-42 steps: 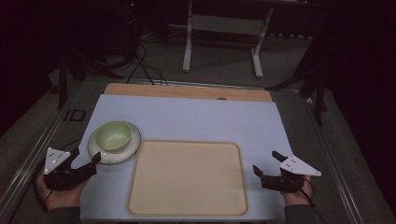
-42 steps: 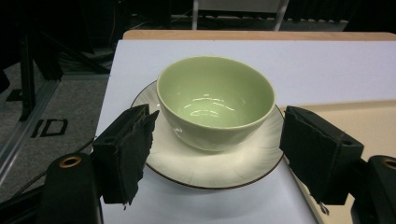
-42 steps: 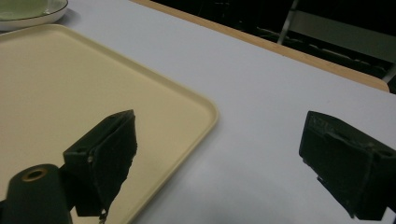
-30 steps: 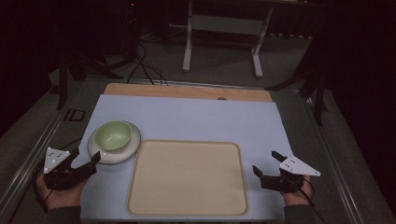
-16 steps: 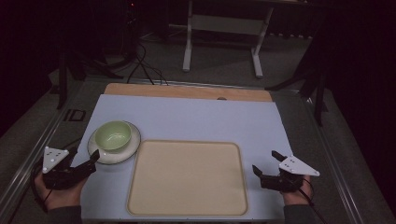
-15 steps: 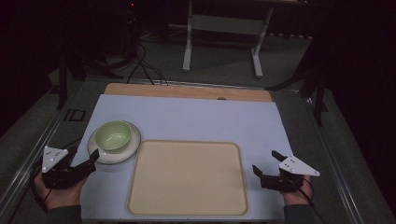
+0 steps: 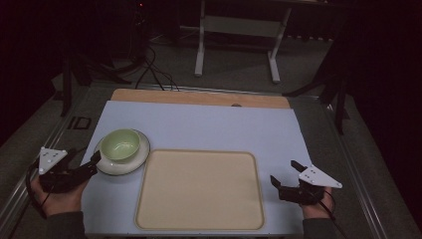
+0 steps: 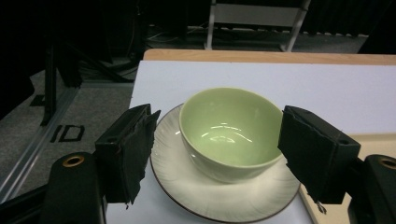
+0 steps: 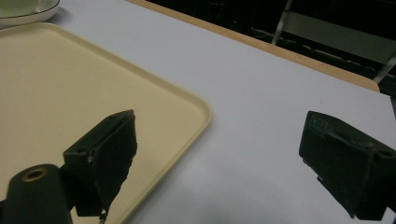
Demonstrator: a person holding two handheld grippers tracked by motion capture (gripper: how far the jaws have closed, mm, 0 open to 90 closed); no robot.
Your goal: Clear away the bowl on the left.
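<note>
Bowl (image 8: 229, 130) on its saucer (image 8: 187, 186), at the bench's left just beside the tray (image 7: 199, 191), lies dead ahead of my released left tongs (image 7: 94, 162), apparently not touching; right tongs (image 7: 283, 174), also released, sit well apart.

Bowl (image 7: 120, 144) on saucer (image 7: 135, 160), left of tray (image 7: 199, 189)

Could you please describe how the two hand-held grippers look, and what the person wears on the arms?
Both the left gripper and the right gripper are black, each with two blocky jaws faced with rough black padding and a grey three-cornered plate with small dots on top. A brass-coloured ring sits at a jaw's base. A dark cable loops by the left hand. The sleeves are dark grey.
</note>
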